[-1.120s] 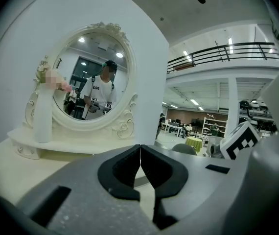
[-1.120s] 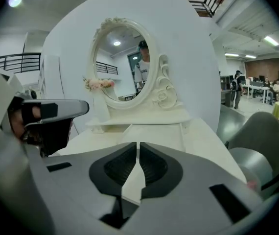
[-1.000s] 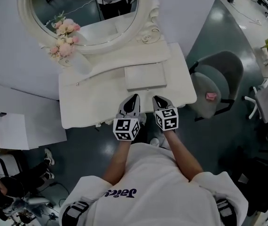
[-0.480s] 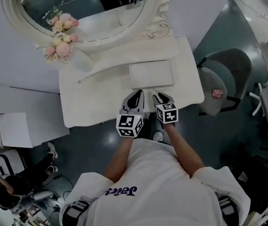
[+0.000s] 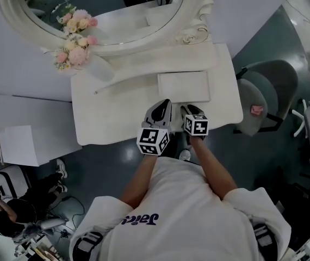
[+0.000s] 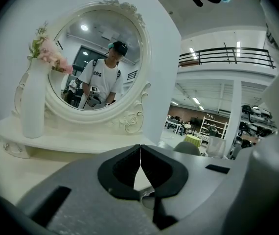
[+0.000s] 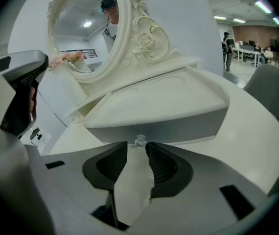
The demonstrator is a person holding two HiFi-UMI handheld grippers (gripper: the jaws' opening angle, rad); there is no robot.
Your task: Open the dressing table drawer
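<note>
right gripper view: the knob lies dead ahead of the spreading jaws

the small clear knob stands at the centre of the frame, just past the tips of the right gripper and in line with the gap between them. those jaws are opening. the pads press on nothing, since the knob is ahead of them and not within them. the knob is fixed to the middle of the grey front of the low cream drawer box. that front runs left to right across the middle of the frame, on the cream dressing table.

in the head view the box lies at the centre, just above both grippers, and the right one looks the nearer to its front. the left gripper has its jaws pressed together on nothing and points toward the oval mirror at upper left.

judged from this, the coming move is a short reach forward onto the knob, then a pull straight back.
</note>
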